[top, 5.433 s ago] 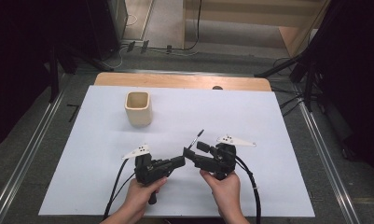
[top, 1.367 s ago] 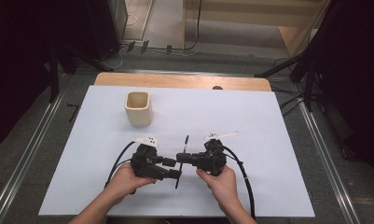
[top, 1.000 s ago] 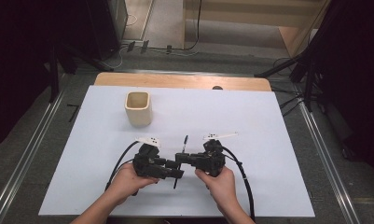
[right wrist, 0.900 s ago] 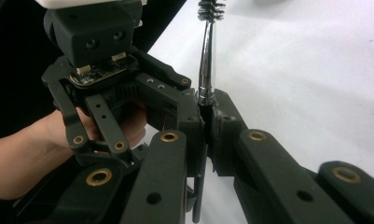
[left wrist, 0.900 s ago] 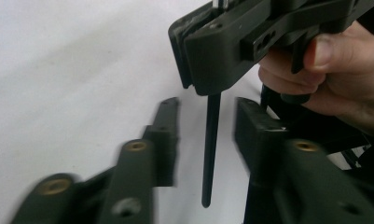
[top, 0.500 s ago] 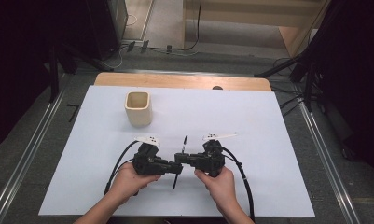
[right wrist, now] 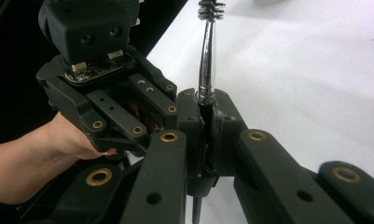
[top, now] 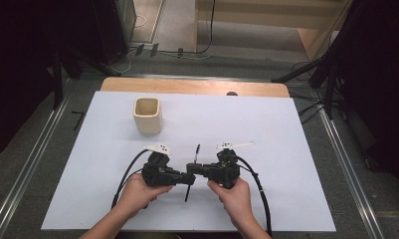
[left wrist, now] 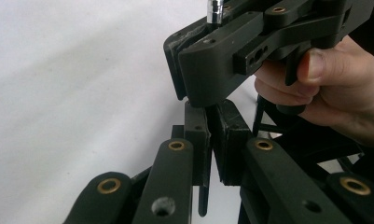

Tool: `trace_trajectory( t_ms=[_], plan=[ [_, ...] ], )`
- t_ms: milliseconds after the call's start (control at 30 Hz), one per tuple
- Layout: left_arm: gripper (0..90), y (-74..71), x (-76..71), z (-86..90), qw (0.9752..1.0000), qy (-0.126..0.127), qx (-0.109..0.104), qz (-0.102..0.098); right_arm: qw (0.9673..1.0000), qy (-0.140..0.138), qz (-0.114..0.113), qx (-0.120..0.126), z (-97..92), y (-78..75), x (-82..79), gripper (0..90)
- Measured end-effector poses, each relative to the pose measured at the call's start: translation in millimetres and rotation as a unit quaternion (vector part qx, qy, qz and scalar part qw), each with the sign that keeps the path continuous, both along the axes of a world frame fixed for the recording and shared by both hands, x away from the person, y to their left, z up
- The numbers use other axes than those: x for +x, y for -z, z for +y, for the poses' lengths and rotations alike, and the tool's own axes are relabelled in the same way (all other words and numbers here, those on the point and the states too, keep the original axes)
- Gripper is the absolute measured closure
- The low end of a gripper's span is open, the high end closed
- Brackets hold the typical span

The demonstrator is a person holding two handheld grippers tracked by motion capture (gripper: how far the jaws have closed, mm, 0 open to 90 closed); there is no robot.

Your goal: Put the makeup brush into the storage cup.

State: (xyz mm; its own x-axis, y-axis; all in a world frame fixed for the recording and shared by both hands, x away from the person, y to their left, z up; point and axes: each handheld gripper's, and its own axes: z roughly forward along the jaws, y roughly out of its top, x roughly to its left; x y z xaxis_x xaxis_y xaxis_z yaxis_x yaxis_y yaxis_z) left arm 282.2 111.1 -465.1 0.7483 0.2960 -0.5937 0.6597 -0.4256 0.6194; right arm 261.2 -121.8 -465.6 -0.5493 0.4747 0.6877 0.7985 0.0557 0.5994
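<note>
Both my grippers meet mid-sheet, right gripper (top: 199,168) clamped on the thin black brush with a metal stem (top: 192,168), left gripper (top: 187,178) just closed onto its lower handle, beige square cup (top: 148,115) well apart, white sheet edges (top: 296,149) far off, plenty of room.

Left gripper (top: 186,178): it now sits against the right gripper (top: 193,169), jaws just closed on the brush (top: 192,168).
Brush: now gripped from both sides.
</note>
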Motion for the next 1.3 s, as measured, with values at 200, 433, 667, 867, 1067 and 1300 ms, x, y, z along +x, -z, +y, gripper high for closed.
trace_trajectory(
  t_ms=[200, 433, 667, 867, 1067, 1300],
  plan=[
    [85.2, -0.4, 1.1, 1.1, 1.0, -0.002, 0.005, -0.002, 1.0, 0.004, 0.0, -0.001, -0.8, -0.4, 0.3, 77.9],
    [85.1, -1.2, 3.6, 4.4, 0.9999, -0.01, 0.0, 0.005, 0.9998, 0.016, -0.01, 0.002, -3.2, -2.2, 0.8, 60.0],
    [85.1, -1.5, 4.8, 6.8, 0.9999, -0.015, 0.003, 0.003, 0.9989, 0.025, -0.039, -0.011, -5.5, -7.3, -2.2, 46.5],
    [85.0, -1.9, 6.2, 8.7, 0.9998, -0.017, 0.011, 0.001, 0.997, 0.026, -0.068, -0.023, -9.7, -11.0, -3.8, 38.3],
    [85.0, -3.3, 7.5, 10.6, 0.9998, -0.014, 0.016, 0.0, 0.9954, 0.027, -0.087, -0.029, -13.8, -12.5, -4.0, 36.1],
    [85.0, -5.5, 9.1, 14.4, 0.9996, -0.019, 0.019, -0.004, 0.9914, 0.033, -0.113, -0.056, -22.2, -14.7, -4.5, 31.7]
  ],
)
